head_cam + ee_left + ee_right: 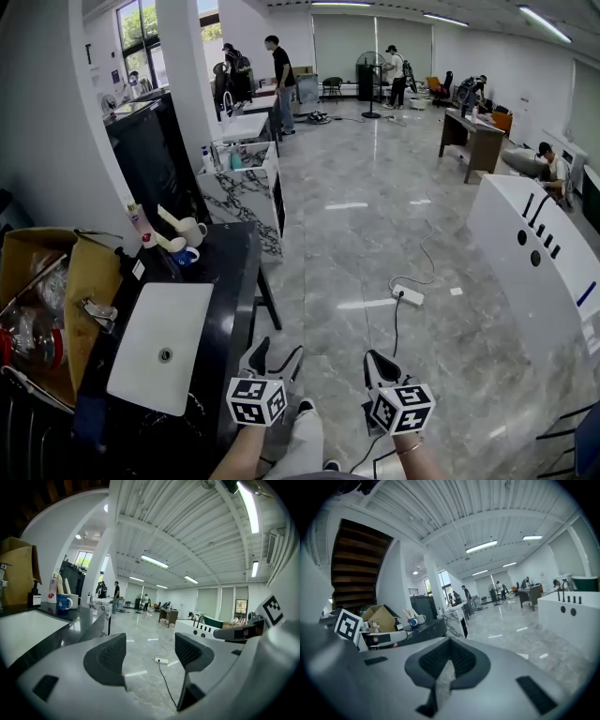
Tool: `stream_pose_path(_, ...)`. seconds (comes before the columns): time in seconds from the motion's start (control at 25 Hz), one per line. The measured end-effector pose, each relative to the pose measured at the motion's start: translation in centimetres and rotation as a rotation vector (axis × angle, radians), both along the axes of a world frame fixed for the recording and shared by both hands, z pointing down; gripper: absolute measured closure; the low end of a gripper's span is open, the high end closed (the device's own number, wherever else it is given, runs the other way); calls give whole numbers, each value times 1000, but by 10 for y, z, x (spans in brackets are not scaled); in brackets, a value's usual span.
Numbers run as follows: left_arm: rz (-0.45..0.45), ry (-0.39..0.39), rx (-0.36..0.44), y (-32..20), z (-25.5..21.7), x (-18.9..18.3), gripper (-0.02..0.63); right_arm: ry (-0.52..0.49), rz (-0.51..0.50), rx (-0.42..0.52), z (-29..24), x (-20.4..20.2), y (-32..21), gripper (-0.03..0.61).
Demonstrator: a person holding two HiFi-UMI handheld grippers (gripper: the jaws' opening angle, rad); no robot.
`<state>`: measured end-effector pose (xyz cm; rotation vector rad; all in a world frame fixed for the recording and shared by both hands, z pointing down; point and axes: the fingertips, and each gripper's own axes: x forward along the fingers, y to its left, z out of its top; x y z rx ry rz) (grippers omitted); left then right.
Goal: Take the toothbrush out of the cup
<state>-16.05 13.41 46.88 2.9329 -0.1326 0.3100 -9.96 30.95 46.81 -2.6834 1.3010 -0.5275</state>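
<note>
Left hand-held gripper [274, 354]: jaws are spread wide, nothing between them. Right hand-held gripper [380, 362]: jaws are closed tip to tip, empty. Both are held low over the floor, well apart from the cups.

A pale toothbrush handle [169, 217] is seen tilted in the white ceramic cup [194, 232] at the far end of the glossy black table [234, 267], just beside a blue ceramic mug [186, 256] with a second pale handle. Which one is meant cannot be settled.

Approach is judged barely begun. The handle is best pinched above the rim and drawn out along its tilt, so the cup is not dragged.

The gap to the cups is shown only by the head view. The closed right jaws are shown plainly only in the right gripper view.
</note>
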Motion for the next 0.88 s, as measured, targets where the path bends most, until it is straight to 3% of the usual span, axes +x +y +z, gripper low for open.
stream_pose_path(0.56,-70,34,-4,-153,-2,134,281,-10,-45,-50,13,139,-152,575)
stream_pose_path(0.88,-147,77,-36,-235,-15,177,288,-10,-111,-55,7,199,-243,575)
